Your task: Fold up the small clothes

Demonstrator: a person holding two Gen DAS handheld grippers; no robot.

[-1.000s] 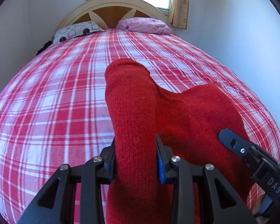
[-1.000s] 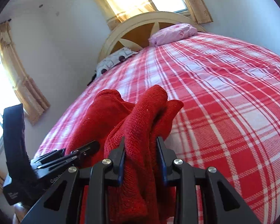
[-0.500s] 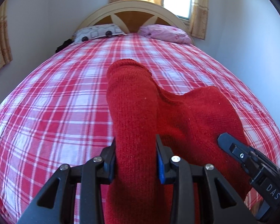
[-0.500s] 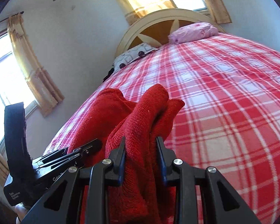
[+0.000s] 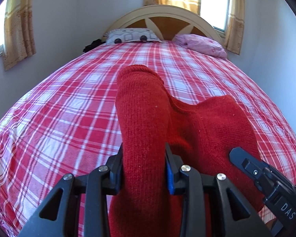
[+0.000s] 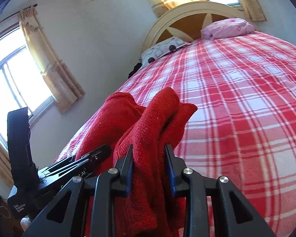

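Both jaw pairs stay closed on thick bunches of the knit (image 5: 144, 118): the left gripper (image 5: 144, 169) on a rounded tube, the right gripper (image 6: 149, 169) on crumpled layers. Over the last second the grips are unchanged while both views swing across the room, so the garment is probably being carried for laying out, with no fold started. The knit is red, ribbed, soft and bulky, draping above the red-and-white plaid bed (image 5: 59, 118).

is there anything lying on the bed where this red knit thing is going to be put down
Nothing visible. Both grippers, left and right, are shut on the red knit garment, and the plaid bedspread ahead looks bare up to the two pillows.
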